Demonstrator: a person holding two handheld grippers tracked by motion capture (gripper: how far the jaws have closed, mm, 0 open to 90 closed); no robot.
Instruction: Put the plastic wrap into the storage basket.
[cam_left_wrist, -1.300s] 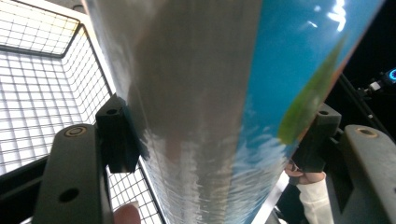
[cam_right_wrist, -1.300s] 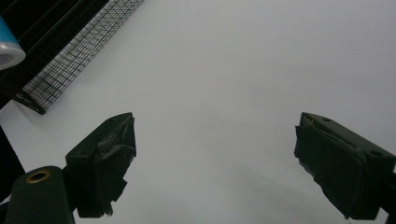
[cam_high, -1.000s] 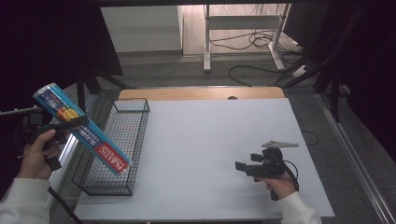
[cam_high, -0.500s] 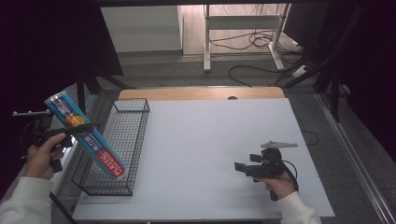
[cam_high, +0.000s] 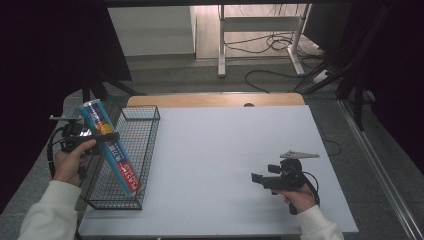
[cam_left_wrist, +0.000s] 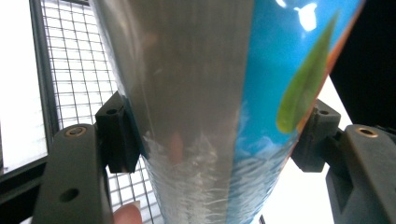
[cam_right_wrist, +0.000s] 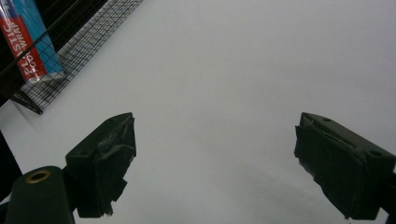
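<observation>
Two grippers, one box of wrap and one wire basket are on show. The right gripper (cam_high: 256, 178), well right of the basket (cam_high: 145, 150), rests on the white table (cam_high: 225, 145) with its jaws apart and nothing between them. The left gripper (cam_high: 107, 136) is clamped on the box (cam_high: 111, 147), which slants with its lower end inside the basket's near end.

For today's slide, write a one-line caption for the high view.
Left gripper lowers a tilted plastic wrap box into the wire basket; right gripper rests open.
</observation>
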